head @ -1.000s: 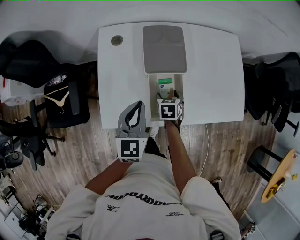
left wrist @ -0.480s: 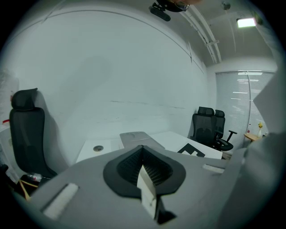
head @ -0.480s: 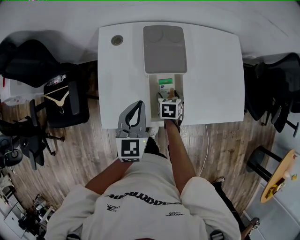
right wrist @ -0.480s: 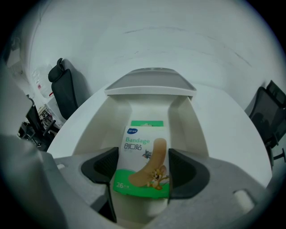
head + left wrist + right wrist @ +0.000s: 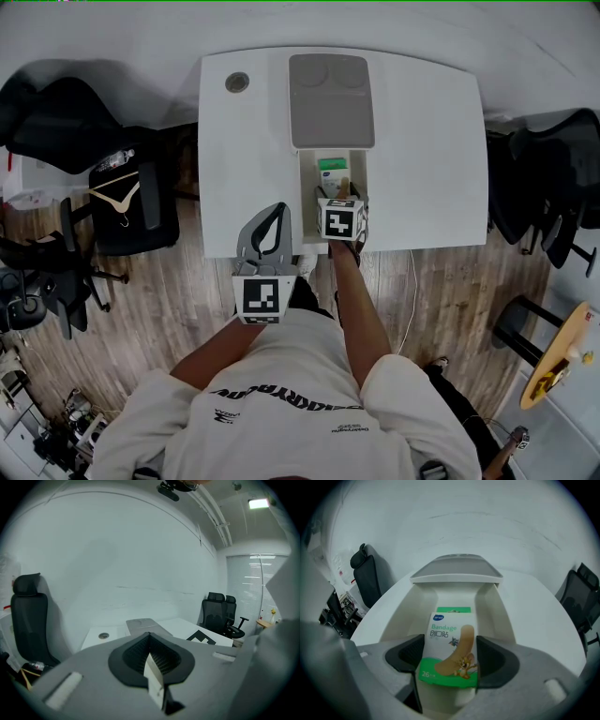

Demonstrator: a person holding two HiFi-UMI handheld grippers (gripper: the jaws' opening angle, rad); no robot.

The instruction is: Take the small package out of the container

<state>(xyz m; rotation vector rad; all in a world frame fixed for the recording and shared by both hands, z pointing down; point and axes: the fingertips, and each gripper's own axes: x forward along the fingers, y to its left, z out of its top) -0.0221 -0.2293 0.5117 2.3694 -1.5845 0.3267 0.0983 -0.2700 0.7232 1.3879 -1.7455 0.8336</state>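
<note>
The right gripper (image 5: 450, 657) is clamped on the small white-and-green cardboard bandage package (image 5: 449, 641). One dark jaw pad presses against each side of the package, as the right gripper view shows. The package stands tilted between the jaws, with its printed face toward the camera and its green lower band nearest the gripper body. It is still inside the white rectangular plastic container (image 5: 404, 617), between the two side walls at the near end. The flat grey lid (image 5: 457, 566) lies beyond the far end of the container.

In the head view, the right gripper (image 5: 339, 197) reaches into the open container (image 5: 307, 178) on the white table (image 5: 422, 141).

The left gripper (image 5: 150, 641) has its jaws closed together with nothing between them. It is held at the near table edge, just left of the container and apart from it.
</note>
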